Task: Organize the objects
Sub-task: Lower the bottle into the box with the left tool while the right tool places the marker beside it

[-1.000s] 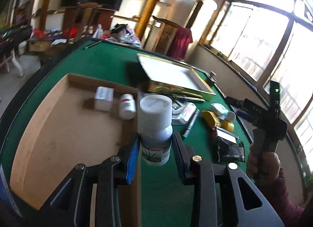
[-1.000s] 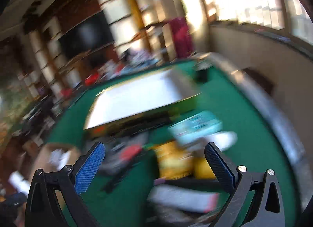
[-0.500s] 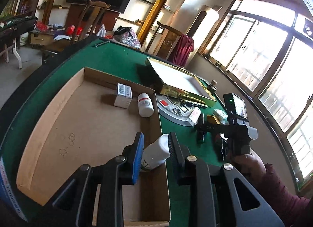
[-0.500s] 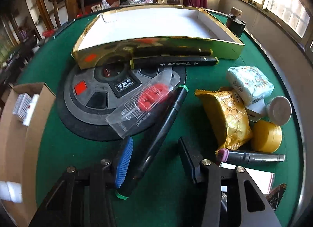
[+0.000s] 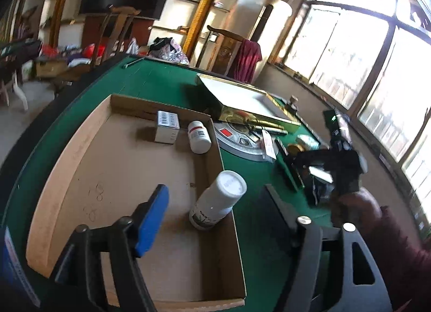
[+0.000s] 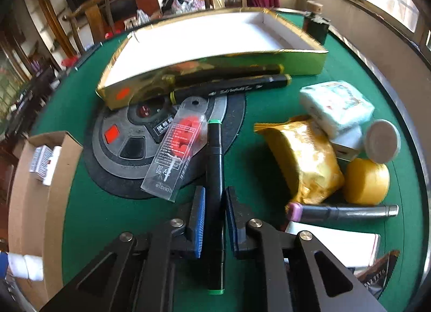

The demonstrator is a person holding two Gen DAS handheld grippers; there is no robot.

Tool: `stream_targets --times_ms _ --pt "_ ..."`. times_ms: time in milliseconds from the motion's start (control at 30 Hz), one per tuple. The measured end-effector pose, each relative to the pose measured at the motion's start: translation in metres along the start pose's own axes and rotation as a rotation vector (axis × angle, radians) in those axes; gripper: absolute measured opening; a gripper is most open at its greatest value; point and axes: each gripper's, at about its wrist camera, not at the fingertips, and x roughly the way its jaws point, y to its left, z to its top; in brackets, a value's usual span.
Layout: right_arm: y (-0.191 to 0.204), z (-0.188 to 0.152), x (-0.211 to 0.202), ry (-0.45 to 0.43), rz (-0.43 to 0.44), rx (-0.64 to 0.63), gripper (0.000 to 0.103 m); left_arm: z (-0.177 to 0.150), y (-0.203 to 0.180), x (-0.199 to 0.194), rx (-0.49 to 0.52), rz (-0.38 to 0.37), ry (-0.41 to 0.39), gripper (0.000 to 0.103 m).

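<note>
In the left wrist view, the left hand-held gripper [image 5: 215, 215] sits at the bottom of the frame with its fingers spread wide apart, and a white bottle [image 5: 218, 204] stands tilted between them inside the cardboard box [image 5: 80, 150], against its right wall. In the right wrist view, the right hand-held gripper [image 6: 214, 221] at lower centre is clamped on a black green-capped marker [image 6: 214, 177] lying on the green tabletop [image 6: 256, 107].

White bottle [image 5: 218, 201] stands tilted inside my cardboard box [image 5: 80, 150], against its right wall. Black green-capped marker [image 6: 214, 177] lies lengthwise on the green felt, between my right gripper's [image 6: 214, 220] pads.
</note>
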Motion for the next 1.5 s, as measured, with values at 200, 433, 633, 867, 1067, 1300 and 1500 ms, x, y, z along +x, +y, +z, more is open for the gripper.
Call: stream_targets --times_ms 200,433,633,867,1067,1300,1500 --pt "-0.002 -0.014 -0.010 -0.009 0.071 -0.019 0.016 0.010 -0.023 0.036 0.109 0.080 0.043 0.075" --pt "0.006 -0.020 -0.001 -0.001 0.074 -0.055 0.017 0.014 -0.019 0.061 0.043 0.080 0.096 0.032" --pt "0.021 -0.016 0.006 -0.038 -0.023 -0.140 0.017 0.014 -0.003 0.044 -0.036 0.039 0.075 0.032" --pt "0.010 -0.024 -0.019 -0.084 0.133 -0.075 0.016 0.025 0.013 0.003 -0.072 0.012 0.005 0.032" --pt "0.029 -0.024 -0.065 -0.162 0.245 -0.100 0.016 0.037 0.035 -0.009 -0.091 0.059 0.004 0.032" --pt "0.085 -0.022 -0.113 -0.253 0.337 -0.200 0.016 0.054 0.068 -0.005 -0.123 0.114 0.016 0.032" --pt "0.140 -0.017 -0.118 -0.224 0.402 -0.305 0.017 0.070 0.085 0.019 -0.126 0.141 0.058 0.032"
